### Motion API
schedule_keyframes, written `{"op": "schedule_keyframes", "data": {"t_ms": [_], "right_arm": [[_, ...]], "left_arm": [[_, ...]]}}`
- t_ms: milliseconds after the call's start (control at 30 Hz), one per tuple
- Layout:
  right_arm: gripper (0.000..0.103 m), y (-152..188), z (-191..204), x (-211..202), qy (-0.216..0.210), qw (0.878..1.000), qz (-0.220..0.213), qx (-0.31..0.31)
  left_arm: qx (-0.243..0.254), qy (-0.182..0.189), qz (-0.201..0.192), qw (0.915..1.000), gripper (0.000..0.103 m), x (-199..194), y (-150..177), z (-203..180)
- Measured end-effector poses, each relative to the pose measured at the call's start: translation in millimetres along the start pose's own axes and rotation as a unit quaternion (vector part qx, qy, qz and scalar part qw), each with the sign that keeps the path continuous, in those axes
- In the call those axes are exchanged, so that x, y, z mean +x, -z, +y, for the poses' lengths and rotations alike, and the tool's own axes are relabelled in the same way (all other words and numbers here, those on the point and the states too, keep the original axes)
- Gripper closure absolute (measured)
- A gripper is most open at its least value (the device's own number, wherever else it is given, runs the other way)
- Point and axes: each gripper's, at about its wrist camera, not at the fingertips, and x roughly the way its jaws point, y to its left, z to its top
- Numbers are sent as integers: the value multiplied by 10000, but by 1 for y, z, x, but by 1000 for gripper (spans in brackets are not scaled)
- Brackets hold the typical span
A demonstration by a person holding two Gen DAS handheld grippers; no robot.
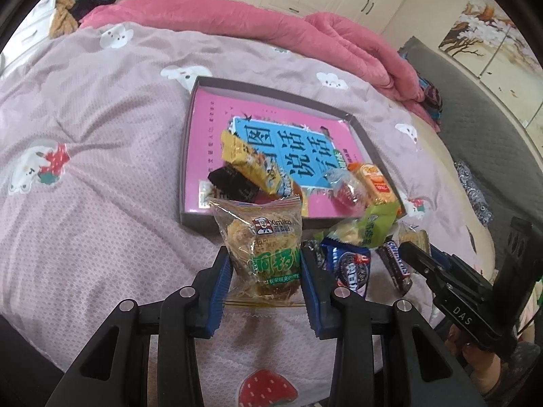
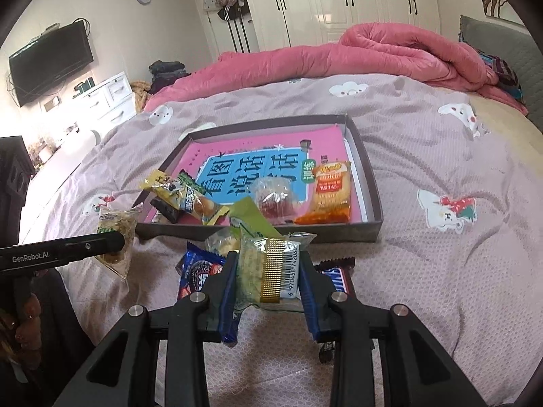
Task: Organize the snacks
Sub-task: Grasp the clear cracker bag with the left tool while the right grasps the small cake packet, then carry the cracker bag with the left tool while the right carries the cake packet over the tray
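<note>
Snacks were being gathered into the shallow grey box that lay on the bed, and both grippers carried one toward it.

The left gripper had its blue fingers pressed on either side of a clear-wrapped Ximaizi pastry. The packet stood upright between them, its sealed top edge poking above the fingertips, probably so it could be dropped in flat. It hung just short of the box's near wall.

The right gripper was closed narrowly on a clear packet with a gold strip and barcode, the fingers squeezing its soft wrapper from both sides. That packet sat between the fingertips, above the loose pile in front of the box.

An Oreo pack and a Snickers bar remained on the bed beneath. Inside the box, on a pink-and-blue book cover, already lay a yellow-wrapped cake, a clear jelly cup and an orange-wrapped bun.
</note>
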Motion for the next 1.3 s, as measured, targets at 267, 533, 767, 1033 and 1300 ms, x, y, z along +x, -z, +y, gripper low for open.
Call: {"op": "schedule_keyframes", "data": {"t_ms": [267,533,767,1033,1300], "right_arm": [[69,-6,-1,-7,13,9998,-202,-5],[69,-13,-7,-17,72,9990,-430,50],[69,-21,-12,-26,196,9978,-636,-6],[69,-28,-16,-30,187,9969,-763,6],[69,-32,-18,-32,169,9962,-855,6]], "left_arm": [[86,18,-183,9998,63,-11,-4,-9],[90,113,-267,9995,63,-18,-10,-17],[133,279,-275,9991,63,-20,-14,-30],[178,304,-323,9989,63,-20,-19,-38],[284,252,-394,9985,63,-21,-26,-47]]}}
